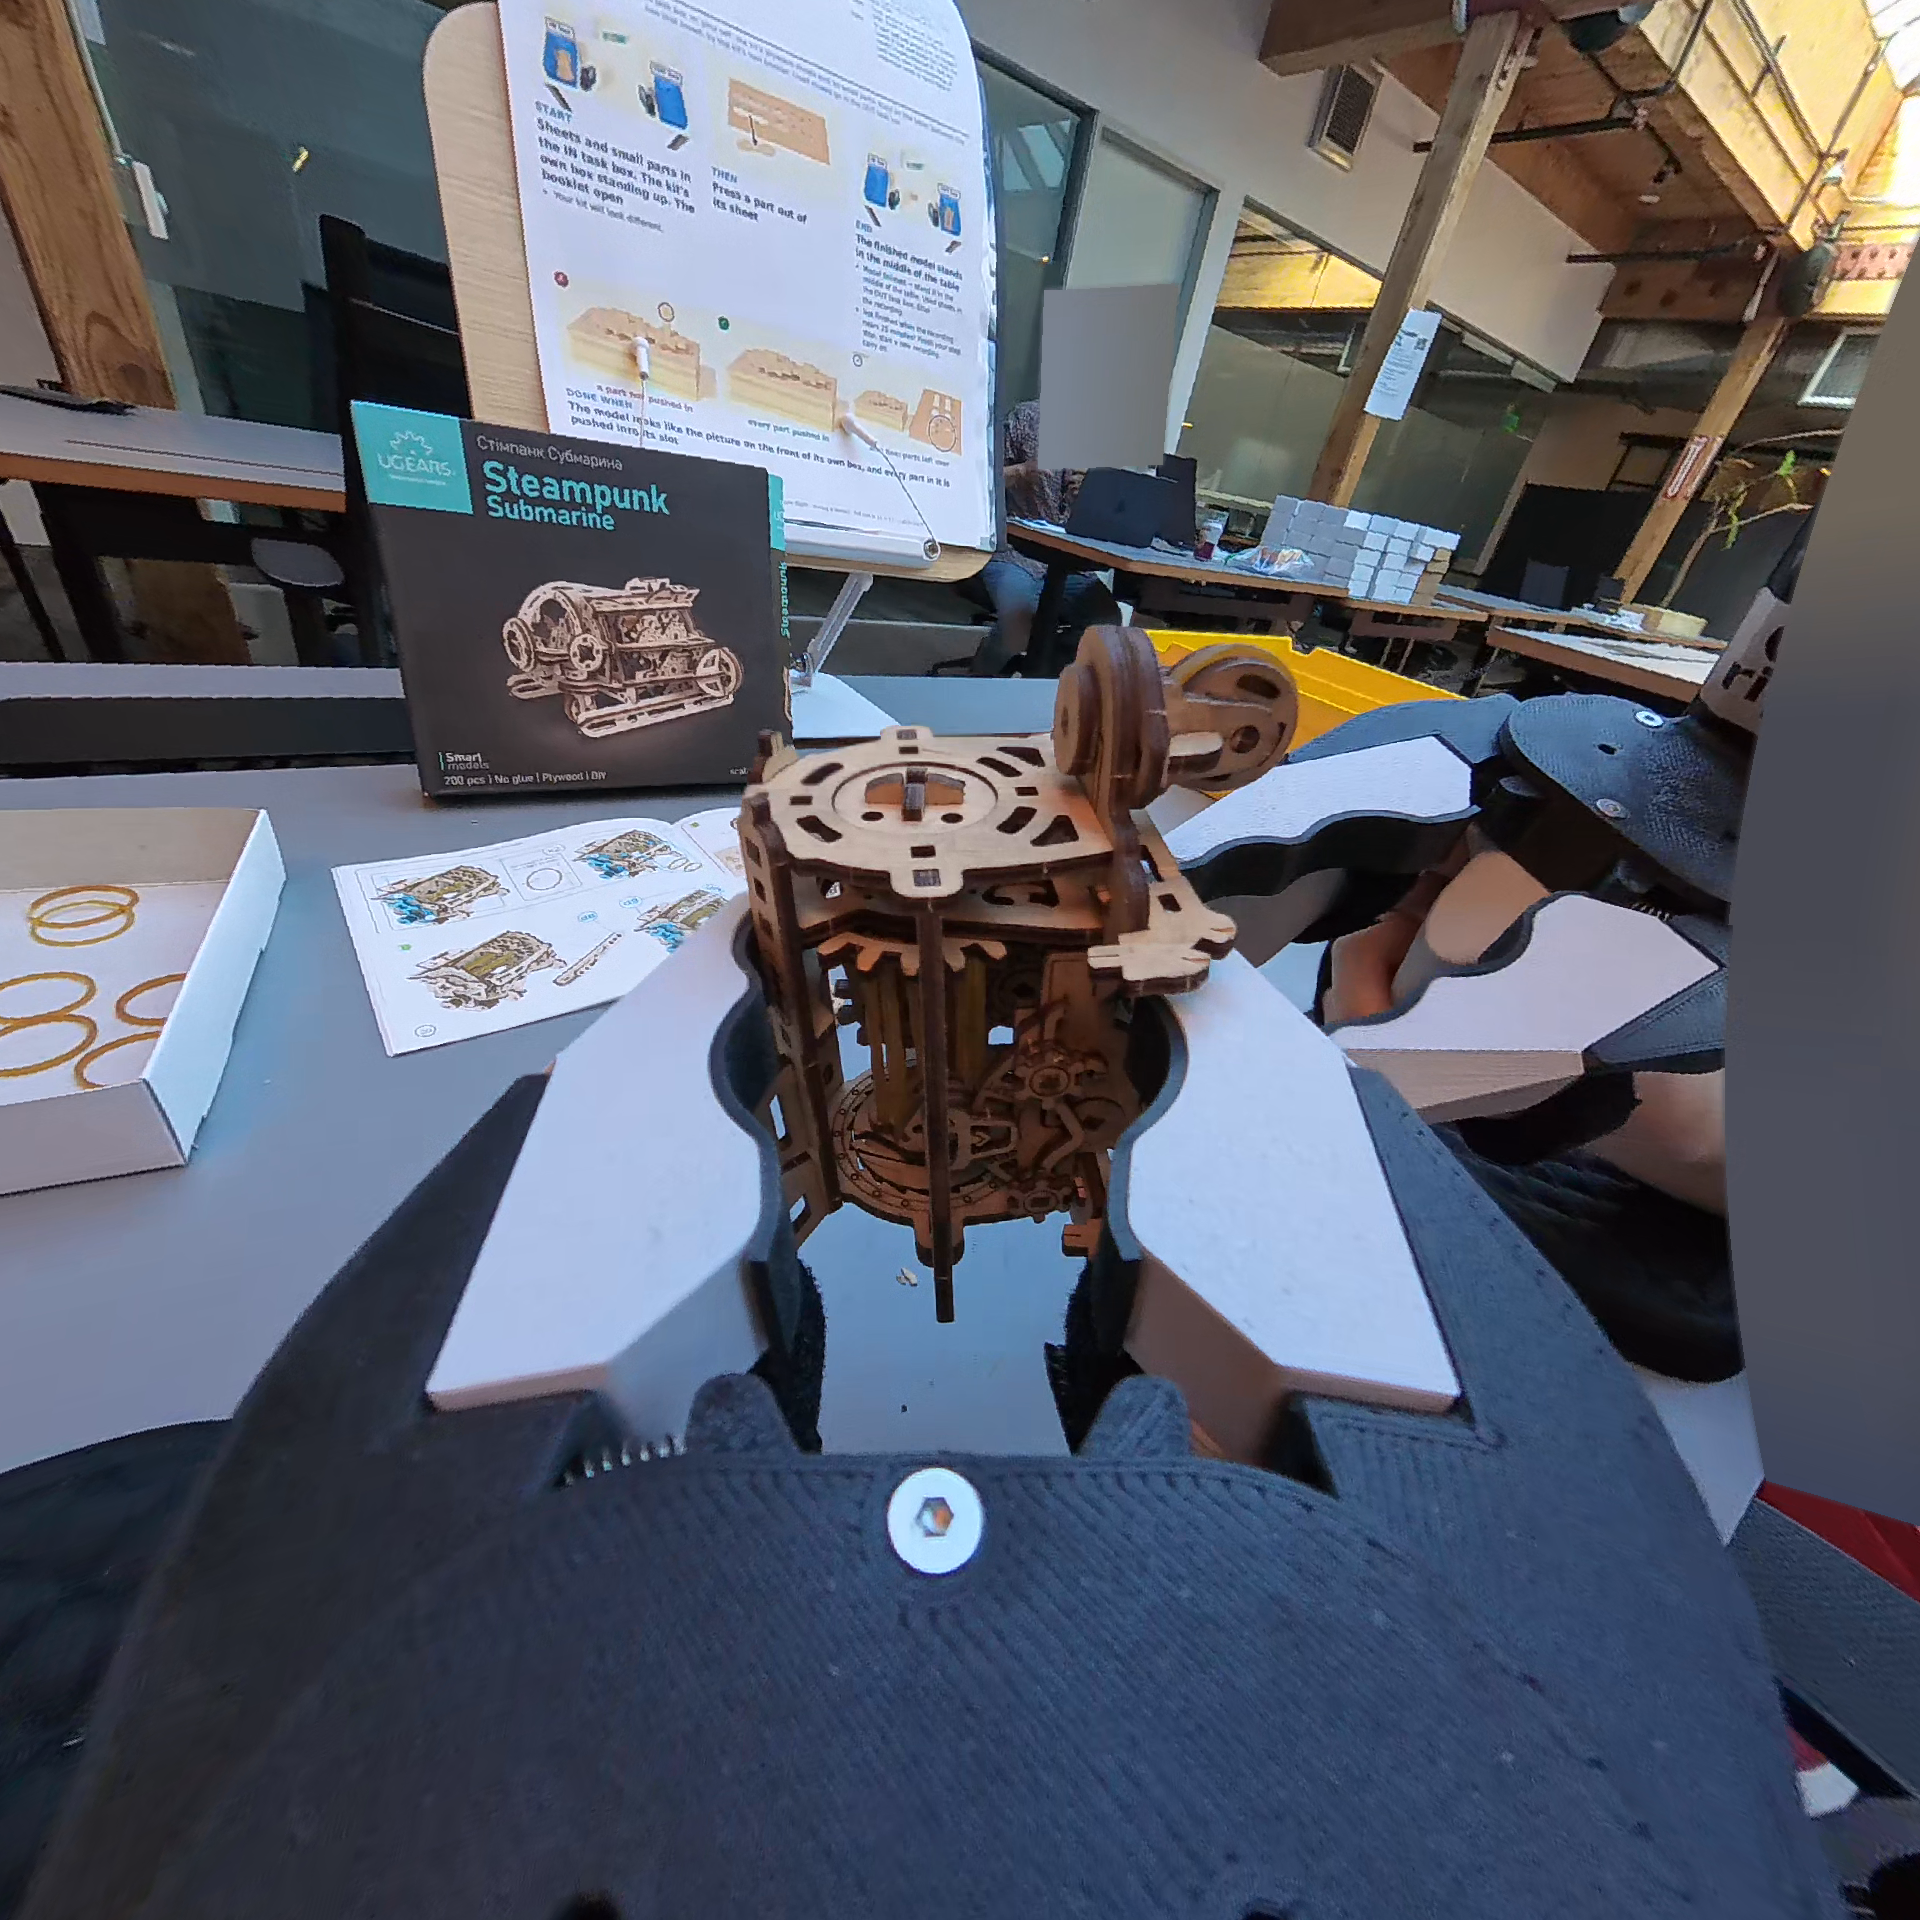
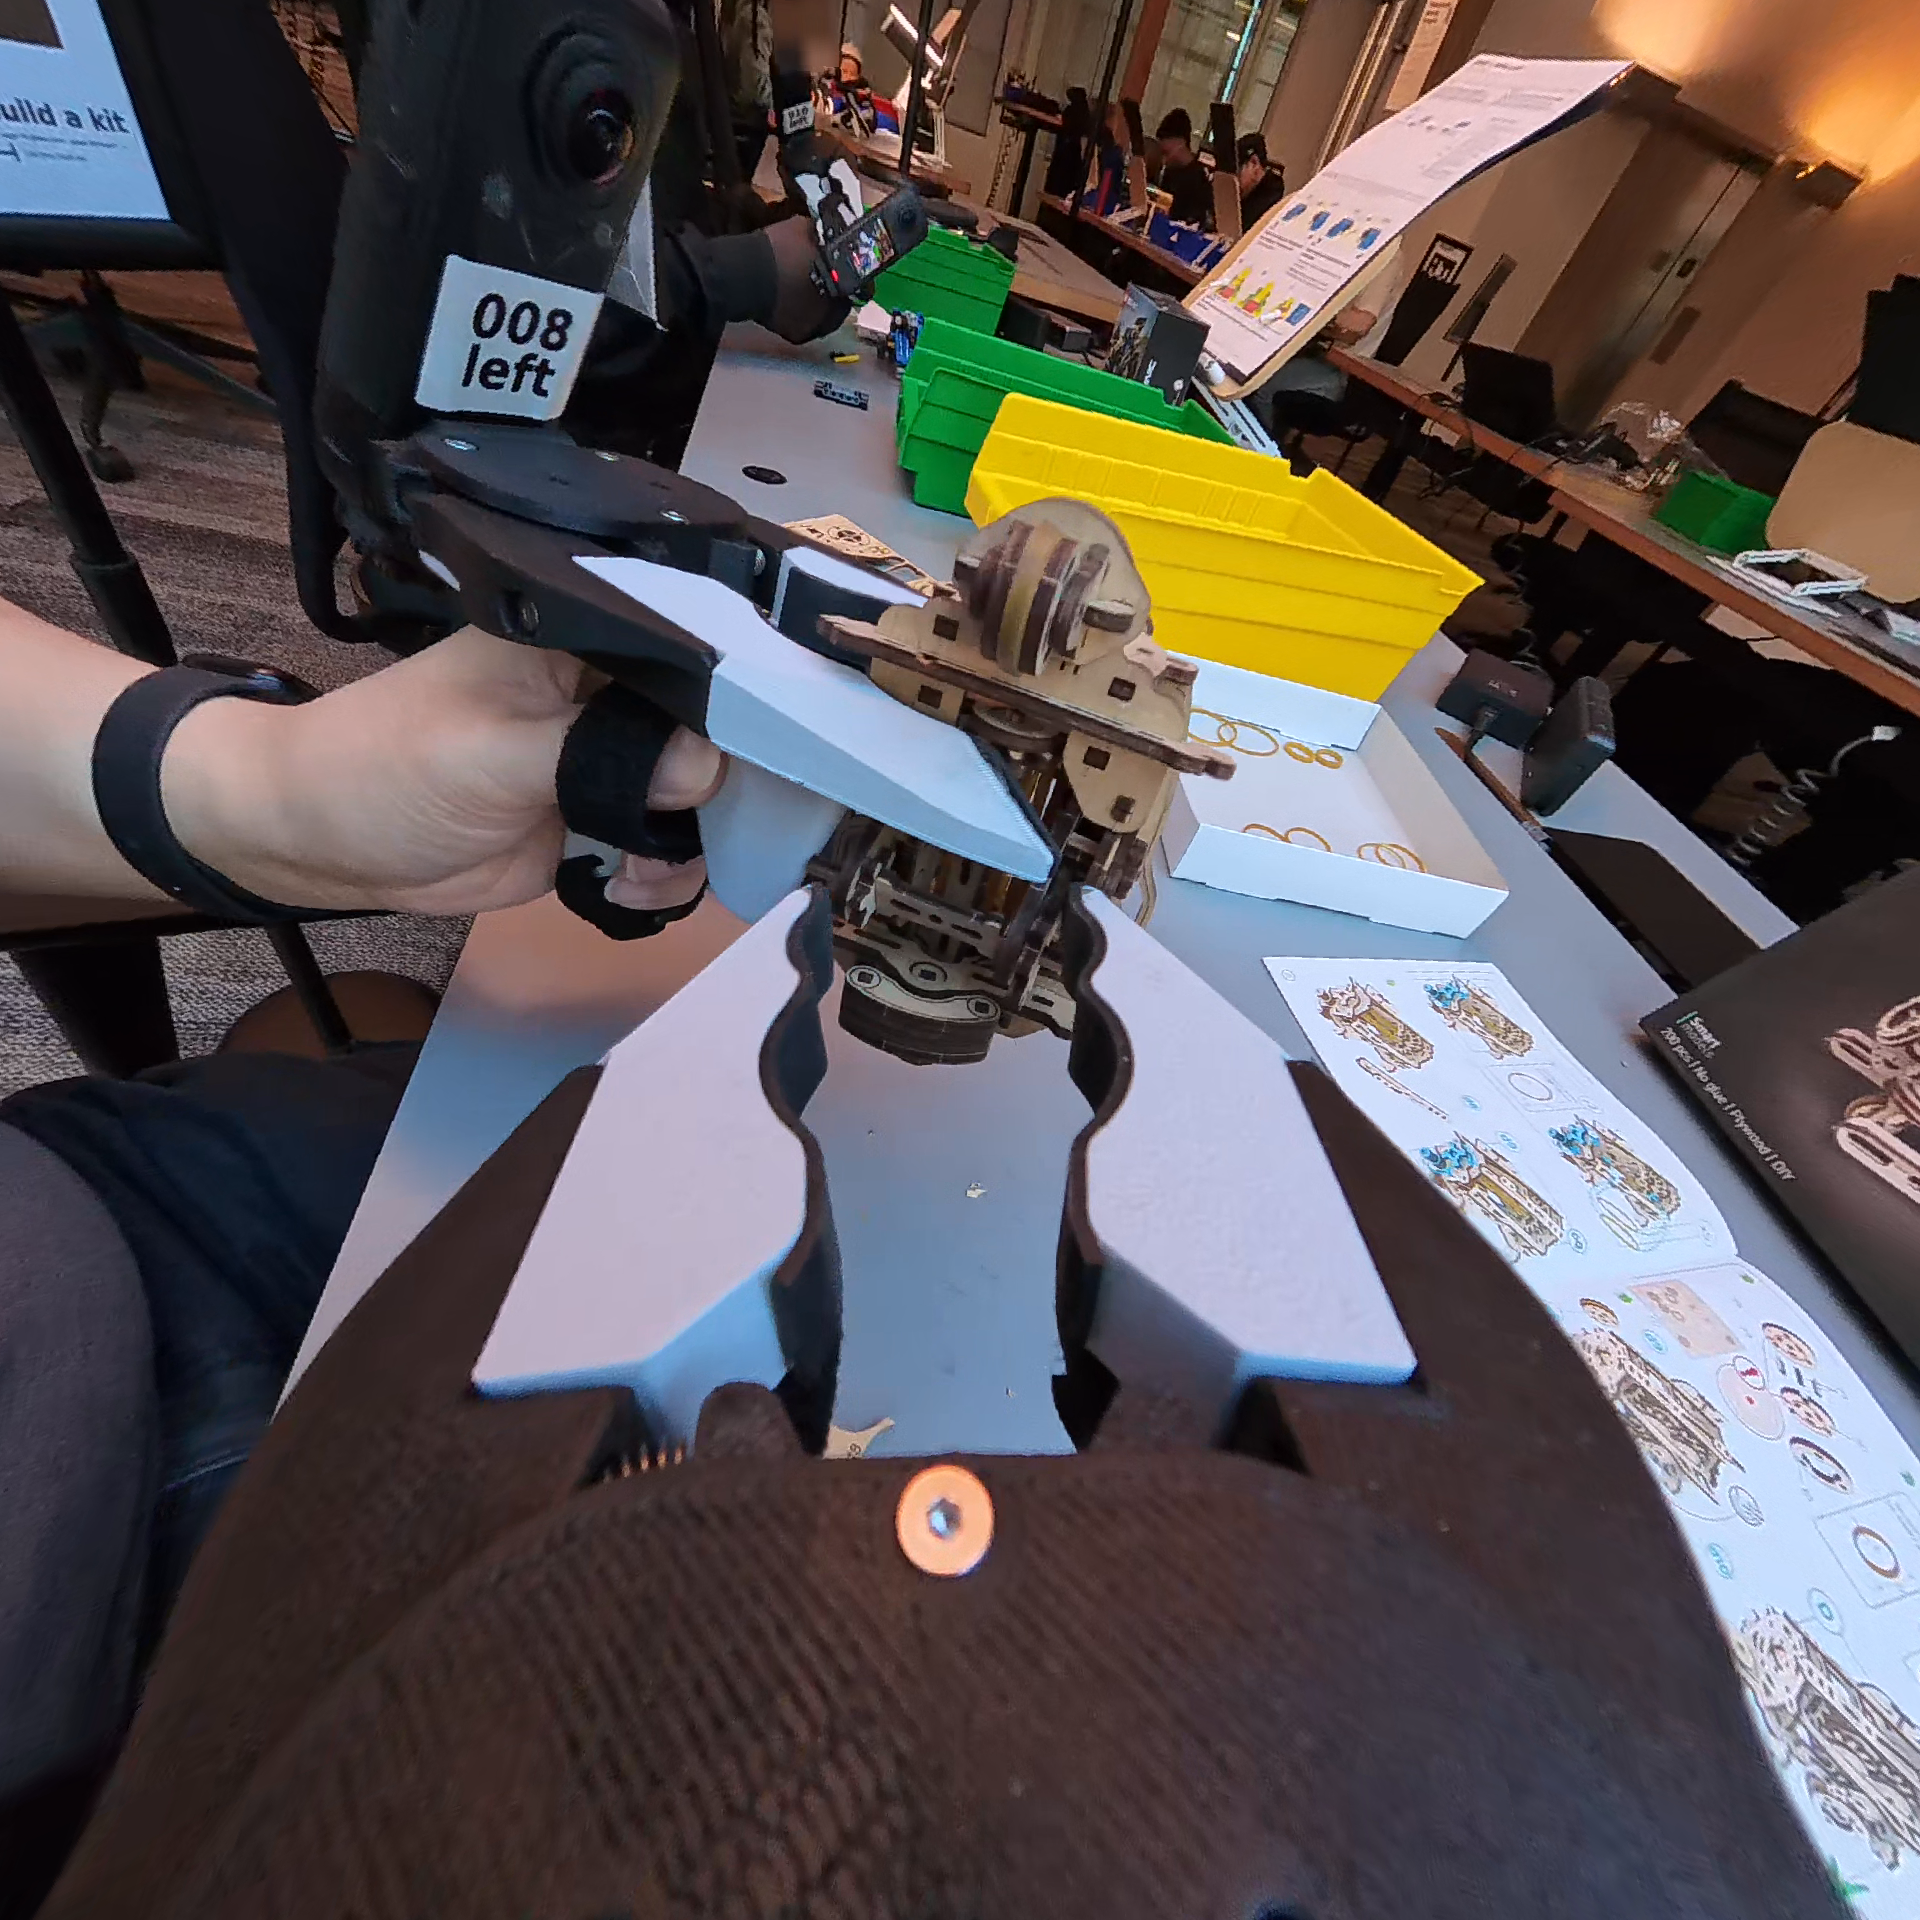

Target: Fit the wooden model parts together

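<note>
my left gripper (image 1: 940, 997) clamps the wooden model (image 1: 966, 935); right gripper (image 2: 940, 935) closed on its base; light, brittle plywood, so i hold the frame

My right gripper (image 2: 940, 971) fingers closed on the wooden model's (image 2: 1023, 748) underside, left gripper (image 2: 935, 748) clamping its side, above the grey desk (image 2: 935, 1195)

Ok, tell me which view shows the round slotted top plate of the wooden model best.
The left wrist view: the round slotted plate faces the camera, its cut-outs clear, on the wooden model that the left gripper clamps. In the right wrist view the plate appears only edge-on, partly behind the left gripper's finger.
</note>
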`<action>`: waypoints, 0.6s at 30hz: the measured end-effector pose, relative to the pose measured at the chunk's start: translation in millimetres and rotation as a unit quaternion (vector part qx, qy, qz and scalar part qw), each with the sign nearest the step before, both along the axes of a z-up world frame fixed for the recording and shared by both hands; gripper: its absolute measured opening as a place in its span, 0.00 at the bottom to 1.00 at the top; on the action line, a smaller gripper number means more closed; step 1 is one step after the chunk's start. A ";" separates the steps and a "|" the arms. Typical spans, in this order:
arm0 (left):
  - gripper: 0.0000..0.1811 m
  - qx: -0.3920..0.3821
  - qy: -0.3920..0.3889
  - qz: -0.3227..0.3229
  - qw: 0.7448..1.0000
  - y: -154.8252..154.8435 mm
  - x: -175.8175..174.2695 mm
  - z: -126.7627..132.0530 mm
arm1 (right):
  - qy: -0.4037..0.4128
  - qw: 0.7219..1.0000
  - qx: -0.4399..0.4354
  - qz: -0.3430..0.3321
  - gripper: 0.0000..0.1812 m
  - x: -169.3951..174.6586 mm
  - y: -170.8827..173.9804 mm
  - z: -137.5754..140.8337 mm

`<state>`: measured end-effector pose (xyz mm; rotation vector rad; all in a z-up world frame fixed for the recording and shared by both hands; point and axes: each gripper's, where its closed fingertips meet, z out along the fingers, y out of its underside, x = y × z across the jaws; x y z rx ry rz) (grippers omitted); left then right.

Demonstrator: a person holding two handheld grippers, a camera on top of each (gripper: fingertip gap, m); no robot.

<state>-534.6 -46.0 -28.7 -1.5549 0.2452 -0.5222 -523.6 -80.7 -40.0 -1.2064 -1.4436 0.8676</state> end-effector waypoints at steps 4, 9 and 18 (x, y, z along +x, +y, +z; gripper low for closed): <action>0.37 0.018 -0.001 0.001 1.000 -2.6 2.3 5.0 | 0.003 1.000 0.018 0.005 0.23 2.5 -2.5 3.6; 0.37 0.044 0.003 -0.013 0.999 -8.4 6.0 10.9 | 0.001 0.998 0.060 0.034 0.23 6.3 -8.4 7.4; 0.36 0.097 0.052 -0.010 0.994 -18.3 11.0 21.9 | 0.017 0.995 0.077 0.068 0.20 11.4 -15.4 15.2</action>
